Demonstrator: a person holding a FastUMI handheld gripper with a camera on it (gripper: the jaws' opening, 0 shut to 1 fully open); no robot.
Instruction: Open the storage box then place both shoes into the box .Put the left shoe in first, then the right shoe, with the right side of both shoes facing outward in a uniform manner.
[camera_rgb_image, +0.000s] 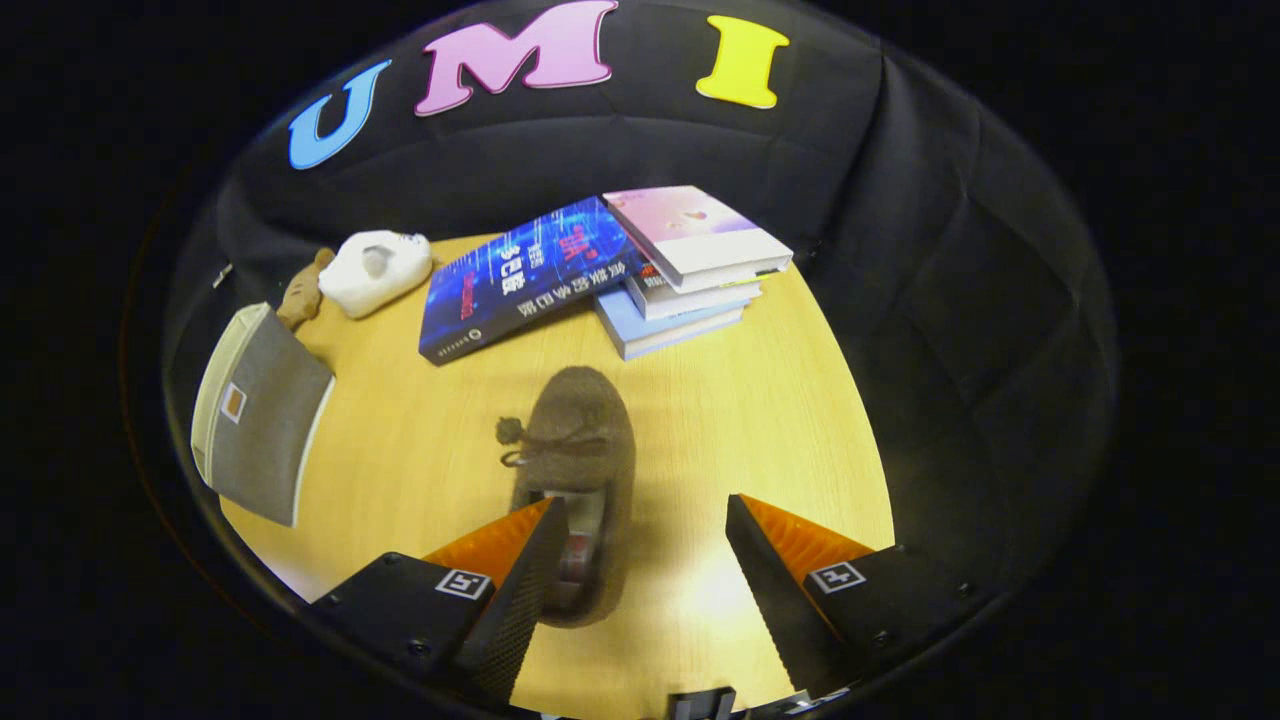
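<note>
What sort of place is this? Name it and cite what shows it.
Probably a staged recording booth, not a lived-in room: a black cloth wall wraps a small wooden table set with props, namely stacked books and a brown shoe. The open gripper straddles the shoe's heel.

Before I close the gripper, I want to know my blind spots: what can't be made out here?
- Brown shoe: its heel is hidden behind the left finger of the open gripper, gripper view.
- Grey storage box: far side cut off; open or shut unclear.
- Brown toy: partly hidden by the white plush.
</note>
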